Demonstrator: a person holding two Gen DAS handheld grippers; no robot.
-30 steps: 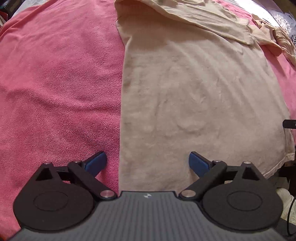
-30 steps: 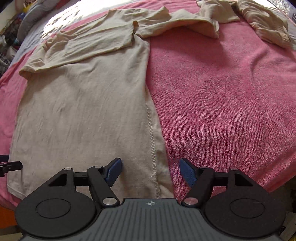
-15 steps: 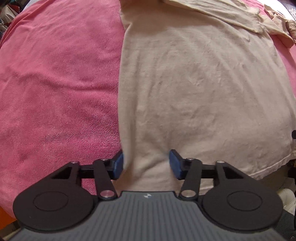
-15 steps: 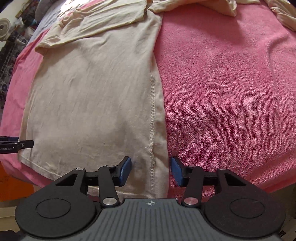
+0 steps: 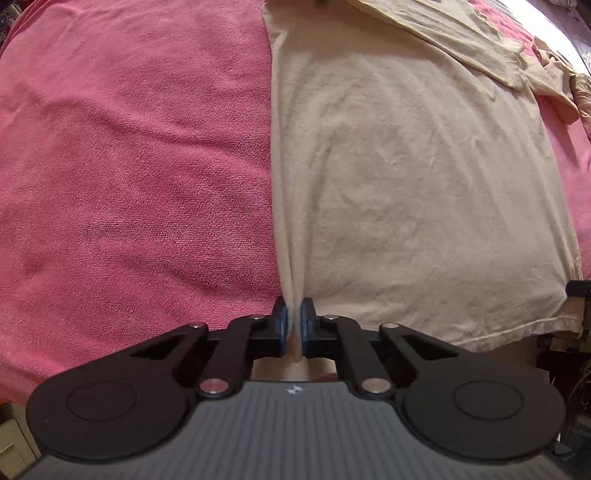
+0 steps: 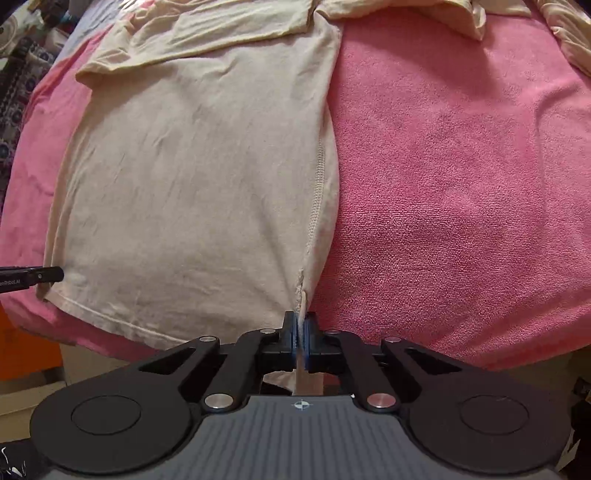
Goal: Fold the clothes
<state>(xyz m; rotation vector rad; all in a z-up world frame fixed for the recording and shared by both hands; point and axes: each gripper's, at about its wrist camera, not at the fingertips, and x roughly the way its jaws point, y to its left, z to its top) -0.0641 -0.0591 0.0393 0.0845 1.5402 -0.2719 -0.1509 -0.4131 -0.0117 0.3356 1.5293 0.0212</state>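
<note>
A beige T-shirt point(image 5: 406, 184) lies flat on a pink towel point(image 5: 129, 147), its sleeve folded across the top. My left gripper point(image 5: 294, 325) is at the shirt's near left hem corner. Its jaws are closing, and the blue pads pinch a raised ridge of cloth. In the right wrist view the same shirt point(image 6: 192, 177) fills the left half. My right gripper point(image 6: 301, 332) is at the near right hem corner by the side seam, its jaws closing with the cloth pressed between the pads.
The pink towel point(image 6: 461, 166) covers the bed on both sides of the shirt. More beige clothes point(image 5: 554, 85) lie bunched at the far right, and another beige garment point(image 6: 569, 29) lies there too. The bed's near edge runs just under the hem.
Both grippers went from wide open over the hem corners to shut on the cloth. The left one has risen, pulling its corner up into a ridge.
</note>
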